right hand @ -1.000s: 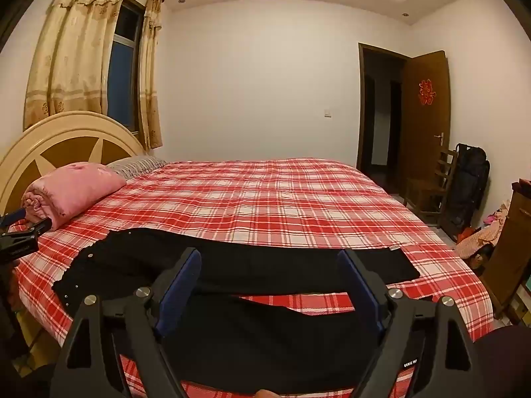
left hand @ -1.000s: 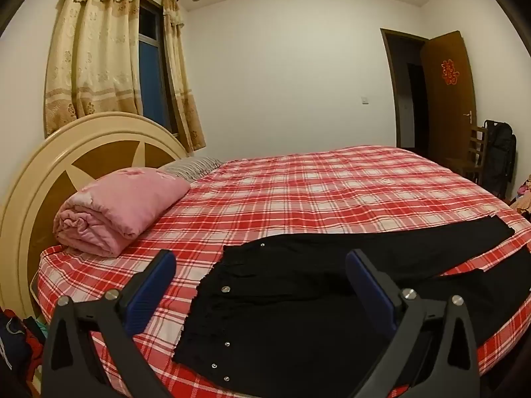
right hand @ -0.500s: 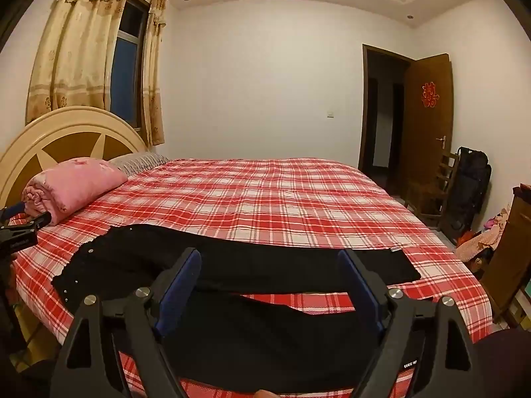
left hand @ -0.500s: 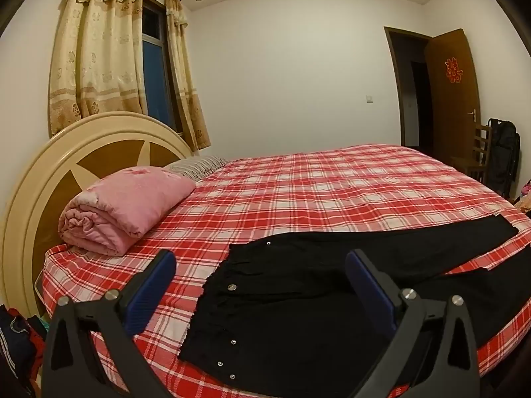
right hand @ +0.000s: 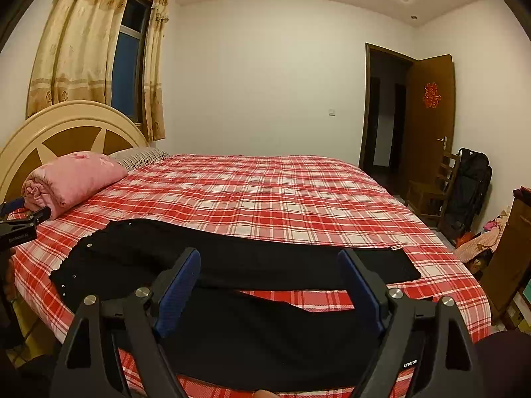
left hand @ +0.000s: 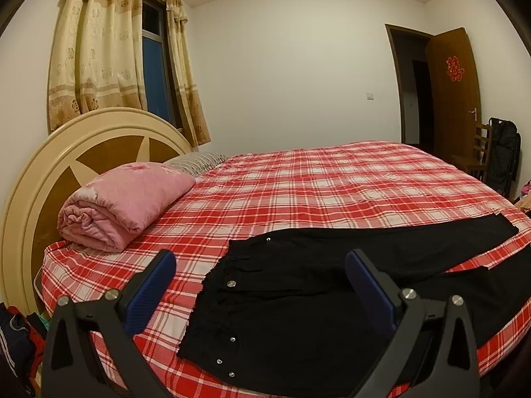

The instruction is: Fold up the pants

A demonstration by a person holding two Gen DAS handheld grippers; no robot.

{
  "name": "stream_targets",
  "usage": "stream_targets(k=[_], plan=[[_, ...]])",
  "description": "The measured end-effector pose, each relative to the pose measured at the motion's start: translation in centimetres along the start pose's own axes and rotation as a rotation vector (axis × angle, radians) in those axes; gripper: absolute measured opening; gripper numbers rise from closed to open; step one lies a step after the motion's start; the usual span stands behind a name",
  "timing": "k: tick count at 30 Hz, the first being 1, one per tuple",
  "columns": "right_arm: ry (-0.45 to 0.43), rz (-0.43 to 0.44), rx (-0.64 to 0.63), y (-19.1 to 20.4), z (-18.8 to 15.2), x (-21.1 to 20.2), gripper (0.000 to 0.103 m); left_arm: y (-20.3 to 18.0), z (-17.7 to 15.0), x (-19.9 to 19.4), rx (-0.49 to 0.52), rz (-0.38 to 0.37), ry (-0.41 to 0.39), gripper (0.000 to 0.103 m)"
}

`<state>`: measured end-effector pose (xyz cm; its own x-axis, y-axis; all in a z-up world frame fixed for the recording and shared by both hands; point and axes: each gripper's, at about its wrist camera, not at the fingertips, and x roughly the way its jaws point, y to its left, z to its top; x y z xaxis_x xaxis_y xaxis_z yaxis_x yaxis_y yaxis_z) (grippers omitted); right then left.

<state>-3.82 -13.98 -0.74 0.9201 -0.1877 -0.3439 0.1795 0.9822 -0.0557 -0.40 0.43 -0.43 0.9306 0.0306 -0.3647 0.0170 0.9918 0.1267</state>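
Black pants [left hand: 318, 301] lie spread flat along the near side of the bed [left hand: 332, 192], waistband toward the headboard [left hand: 83, 152] and legs running toward the foot end; the two legs part slightly, with a wedge of red plaid sheet showing between them in the right wrist view. The near leg reaches the bed's front edge, and the waistband's lower corner also sits close to that edge. The left tongs [left hand: 260, 280] hover over the waist end, released, fingers wide apart and gripping nothing. The right tongs [right hand: 270, 277] hang over the legs, likewise spread wide and empty. A rolled pink quilt [left hand: 122, 202] rests by the headboard, well apart from the pants, with a striped pillow [left hand: 199, 159] just behind it. The far half of the bed is bare sheet, open from the far leg to the far edge. Beyond the foot end stand a chair [right hand: 431, 195], a black bag [right hand: 471, 185] and an open door [right hand: 428, 116]
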Motion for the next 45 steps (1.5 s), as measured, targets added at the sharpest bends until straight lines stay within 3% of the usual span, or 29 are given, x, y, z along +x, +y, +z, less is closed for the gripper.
stream_targets(k=[45], plan=[[0.020, -0.002, -0.016, 0.71, -0.54, 0.64, 0.085, 0.68, -0.27, 0.13, -0.011, 0.010, 0.003, 0.103]])
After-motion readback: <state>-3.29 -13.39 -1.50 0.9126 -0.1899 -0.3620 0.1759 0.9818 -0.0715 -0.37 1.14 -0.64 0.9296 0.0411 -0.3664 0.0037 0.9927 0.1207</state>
